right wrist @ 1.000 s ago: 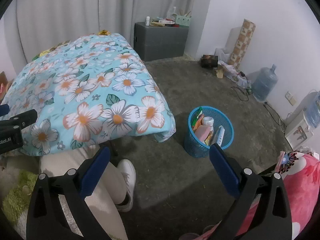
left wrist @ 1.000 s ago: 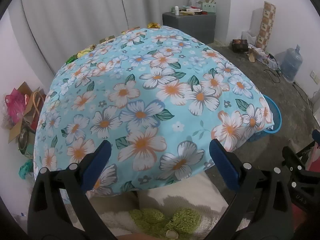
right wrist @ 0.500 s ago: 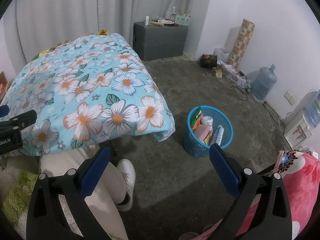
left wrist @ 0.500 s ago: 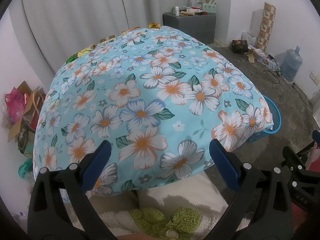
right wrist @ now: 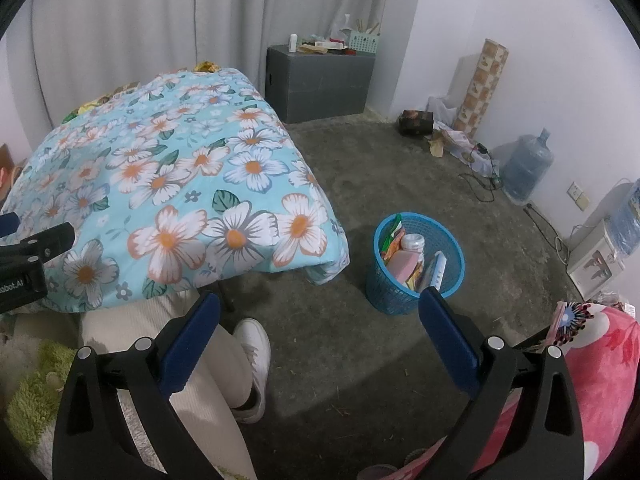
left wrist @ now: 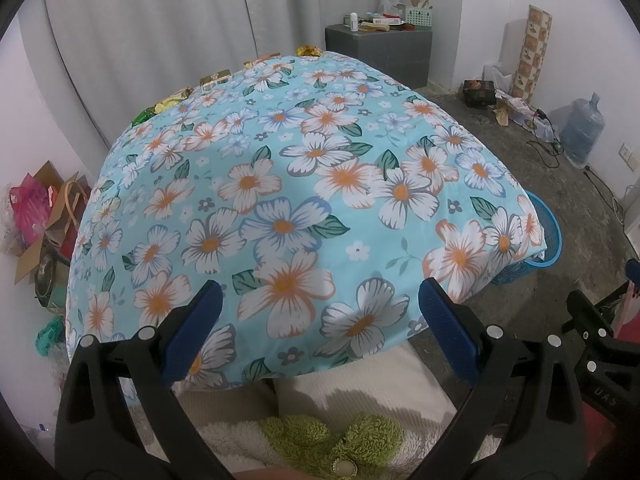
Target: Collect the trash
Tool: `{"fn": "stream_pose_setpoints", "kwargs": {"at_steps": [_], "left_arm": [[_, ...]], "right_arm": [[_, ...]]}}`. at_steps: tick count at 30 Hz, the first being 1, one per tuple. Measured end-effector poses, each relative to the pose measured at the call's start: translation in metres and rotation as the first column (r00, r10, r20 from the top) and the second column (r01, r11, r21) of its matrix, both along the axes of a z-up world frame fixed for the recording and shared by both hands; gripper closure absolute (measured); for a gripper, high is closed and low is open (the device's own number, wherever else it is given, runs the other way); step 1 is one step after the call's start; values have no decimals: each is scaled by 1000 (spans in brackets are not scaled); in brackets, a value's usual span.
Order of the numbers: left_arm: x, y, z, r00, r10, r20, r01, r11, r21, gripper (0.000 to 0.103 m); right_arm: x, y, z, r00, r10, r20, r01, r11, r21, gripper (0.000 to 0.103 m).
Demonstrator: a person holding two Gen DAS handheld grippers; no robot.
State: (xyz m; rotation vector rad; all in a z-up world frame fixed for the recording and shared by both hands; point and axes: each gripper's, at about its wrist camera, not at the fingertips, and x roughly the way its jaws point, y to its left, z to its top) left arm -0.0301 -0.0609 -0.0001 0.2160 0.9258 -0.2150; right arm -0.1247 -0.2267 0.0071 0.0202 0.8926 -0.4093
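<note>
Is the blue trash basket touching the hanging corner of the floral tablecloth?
Apart. The right wrist view shows bare floor between the blue trash basket and the floral tablecloth corner.

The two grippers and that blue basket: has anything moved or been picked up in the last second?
Nothing visibly changed. The left gripper and right gripper are open and empty as before, the wrappers lie untouched along the far edge of the flowered cloth, and the blue basket holds the same trash.
</note>
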Motion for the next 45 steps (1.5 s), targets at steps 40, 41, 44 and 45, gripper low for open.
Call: {"fn": "stream_pose_setpoints", "kwargs": {"at_steps": [40, 41, 44, 45], "left_arm": [[-1, -1, 0, 1000, 2, -1, -2, 1000, -1, 9], [-1, -1, 1, 1000, 2, -1, -2, 1000, 0, 9], [-2, 0, 1, 1000, 3, 0, -3, 1000, 2, 9], [-1, 0, 1, 1000, 4, 0, -4, 1000, 1, 9]], "right_arm": [[0, 1, 1, 1000, 0, 2, 0, 1000, 0, 6], [1, 1, 1, 1000, 0, 2, 0, 1000, 0, 6], [1, 1, 2, 1000, -2, 5, 2, 1000, 3, 6], [1, 1, 3, 1000, -2, 5, 2, 1000, 3, 6]]}}
